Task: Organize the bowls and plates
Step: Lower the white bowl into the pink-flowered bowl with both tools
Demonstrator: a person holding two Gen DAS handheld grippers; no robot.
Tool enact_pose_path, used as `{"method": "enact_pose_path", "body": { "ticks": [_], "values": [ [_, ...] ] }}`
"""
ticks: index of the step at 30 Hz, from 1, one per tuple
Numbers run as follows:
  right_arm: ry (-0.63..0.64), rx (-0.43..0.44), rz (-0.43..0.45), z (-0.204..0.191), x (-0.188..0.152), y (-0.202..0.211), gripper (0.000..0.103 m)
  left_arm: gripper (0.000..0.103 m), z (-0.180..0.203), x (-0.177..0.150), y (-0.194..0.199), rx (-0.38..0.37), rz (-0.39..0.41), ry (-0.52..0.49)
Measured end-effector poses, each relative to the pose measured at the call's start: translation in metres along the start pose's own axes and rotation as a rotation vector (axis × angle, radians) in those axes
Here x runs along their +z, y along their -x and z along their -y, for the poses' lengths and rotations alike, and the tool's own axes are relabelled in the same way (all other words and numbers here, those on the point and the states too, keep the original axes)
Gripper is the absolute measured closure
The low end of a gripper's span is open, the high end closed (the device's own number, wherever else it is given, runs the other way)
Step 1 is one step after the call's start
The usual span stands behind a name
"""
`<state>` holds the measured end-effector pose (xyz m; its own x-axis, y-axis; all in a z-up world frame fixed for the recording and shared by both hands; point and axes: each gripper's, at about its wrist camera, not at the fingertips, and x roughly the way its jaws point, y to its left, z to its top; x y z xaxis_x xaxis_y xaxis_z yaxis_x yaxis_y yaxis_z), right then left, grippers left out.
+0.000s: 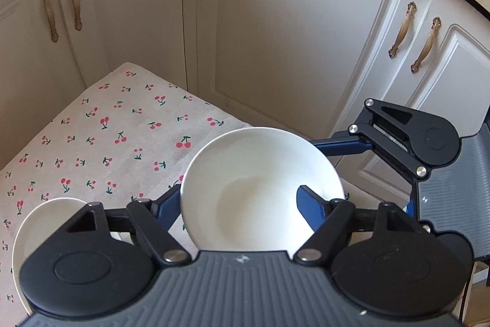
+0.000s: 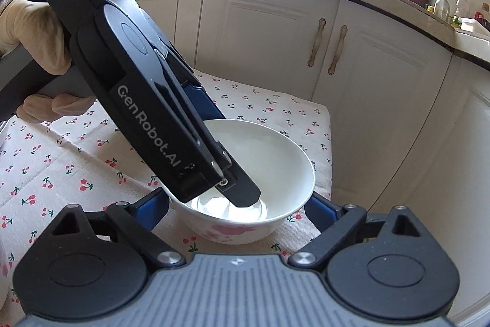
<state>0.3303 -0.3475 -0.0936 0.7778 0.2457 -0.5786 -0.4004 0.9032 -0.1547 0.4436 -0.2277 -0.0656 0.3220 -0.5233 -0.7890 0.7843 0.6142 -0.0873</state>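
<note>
Now my left gripper (image 1: pixel 242 201) clamps the white bowl's (image 1: pixel 260 189) rim — one finger inside; my right gripper (image 2: pixel 237 204) stands wide, flanking that bowl on the cherry-print cloth (image 2: pixel 76 161), untouched at 12 o'clock.

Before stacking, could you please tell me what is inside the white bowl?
One finger of the left gripper dips inside the bowl; otherwise empty, though that finger covers part of its floor.

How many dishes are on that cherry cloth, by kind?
Bowl: 1
Second white dish, mostly hidden, kind unclear: 1
Total: 2
</note>
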Motion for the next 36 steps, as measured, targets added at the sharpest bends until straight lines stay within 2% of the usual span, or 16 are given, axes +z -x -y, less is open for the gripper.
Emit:
{"method": "enact_pose_path", "body": {
  "ticks": [15, 27, 36],
  "values": [
    [-0.032, 0.012, -0.024, -0.006, 0.008, 0.012, 0.006, 0.025, 0.007, -0.005, 0.017, -0.006, 0.017, 0.013],
    [-0.022, 0.036, -0.049, -0.038, 0.018, 0.062, 0.006, 0.025, 0.046, -0.031, 0.077, -0.010, 0.052, 0.010],
    [0.005, 0.050, -0.032, -0.076, 0.026, 0.110, 0.006, 0.025, 0.079, -0.063, 0.131, 0.010, 0.098, 0.019]
  ]
}}
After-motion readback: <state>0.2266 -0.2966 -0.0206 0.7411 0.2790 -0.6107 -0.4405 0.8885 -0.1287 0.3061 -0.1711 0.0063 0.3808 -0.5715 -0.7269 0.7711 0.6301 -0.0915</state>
